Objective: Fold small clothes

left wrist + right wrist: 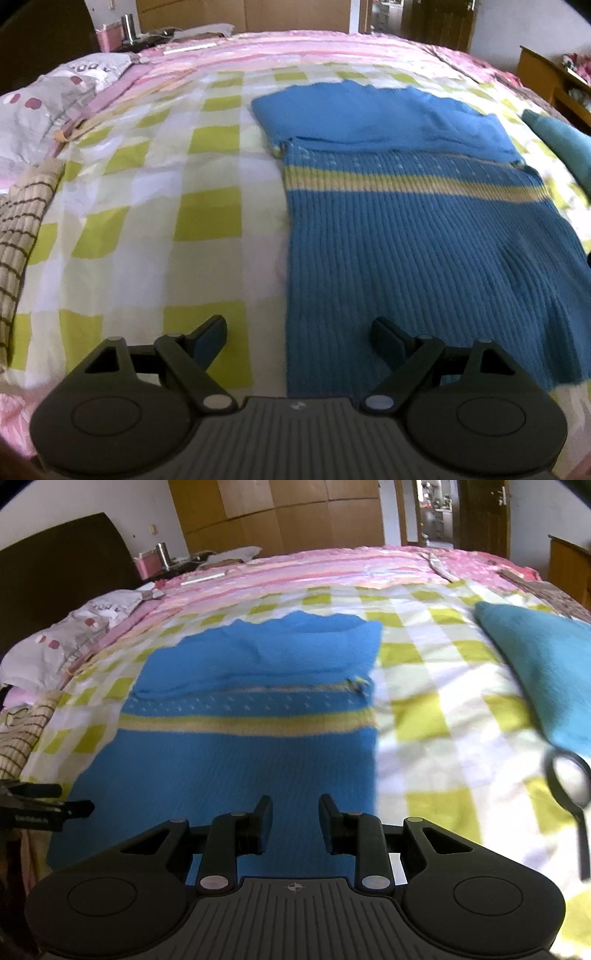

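Observation:
A blue ribbed knit sweater [424, 240] with a yellow band lies flat on the green-and-white checked sheet [166, 206], its far part folded over onto itself. My left gripper [299, 332] hangs low over the sweater's near left edge, jaws wide apart and empty. In the right wrist view the same sweater [240, 760] fills the middle. My right gripper [295, 812] hovers above the sweater's near part with a narrow gap between its pads and nothing in that gap. A tip of the left gripper [48, 806] shows at the left edge.
A folded teal garment [539, 672] lies to the right on the sheet, with a black looped strap [569, 786] near it. A pillow [44, 107] and a beige grid-patterned cloth [18, 240] sit at the left. A pink striped quilt [332, 568] covers the far bed.

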Motion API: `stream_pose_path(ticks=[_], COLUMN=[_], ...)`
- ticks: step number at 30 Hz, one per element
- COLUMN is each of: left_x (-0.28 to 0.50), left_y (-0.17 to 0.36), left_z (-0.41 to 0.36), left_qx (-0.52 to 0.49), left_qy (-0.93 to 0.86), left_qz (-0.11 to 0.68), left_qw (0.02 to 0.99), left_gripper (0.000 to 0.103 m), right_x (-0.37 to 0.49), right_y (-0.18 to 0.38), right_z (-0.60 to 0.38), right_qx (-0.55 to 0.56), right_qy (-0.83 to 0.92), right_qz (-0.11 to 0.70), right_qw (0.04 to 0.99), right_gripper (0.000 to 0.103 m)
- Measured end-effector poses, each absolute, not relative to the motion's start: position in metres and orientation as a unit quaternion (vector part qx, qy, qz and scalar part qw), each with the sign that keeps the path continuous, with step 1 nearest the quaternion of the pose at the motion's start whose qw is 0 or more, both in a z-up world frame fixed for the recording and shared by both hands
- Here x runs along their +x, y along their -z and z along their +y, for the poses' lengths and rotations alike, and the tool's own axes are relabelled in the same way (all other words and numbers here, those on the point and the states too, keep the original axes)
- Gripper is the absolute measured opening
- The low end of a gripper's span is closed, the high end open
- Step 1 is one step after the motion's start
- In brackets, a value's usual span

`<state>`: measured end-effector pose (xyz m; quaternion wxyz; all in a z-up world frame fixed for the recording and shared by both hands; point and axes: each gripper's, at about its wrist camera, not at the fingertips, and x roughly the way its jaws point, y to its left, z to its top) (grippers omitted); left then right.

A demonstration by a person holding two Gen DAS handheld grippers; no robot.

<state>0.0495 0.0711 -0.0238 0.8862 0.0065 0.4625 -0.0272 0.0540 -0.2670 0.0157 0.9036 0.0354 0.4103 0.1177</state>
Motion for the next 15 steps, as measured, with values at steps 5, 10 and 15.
stream_pose_path(ticks=[5,10,15], left_x=[0.042,0.039,0.036], left_y=[0.024,0.024,0.023], left_z=[0.072,0.075,0.076], left_qx=[0.001,-0.005,-0.006], left_qy=[0.037,0.034,0.031], left_qz=[0.479,0.489,0.496], left_qw=[0.877,0.871,0.868], left_gripper=[0.091,0.091,0.091], right_x=[0.035,0.024,0.017], right_y=[-0.010,0.002,0.009], right_z=[-0.285,-0.289,-0.295], right_qx=[0.045,0.037,0.045], right_qy=[-0.103,-0.092,-0.091], right_qz=[0.433,0.453,0.465], right_qw=[0.895,0.886,0.879], right_gripper=[0.028,0.028,0.028])
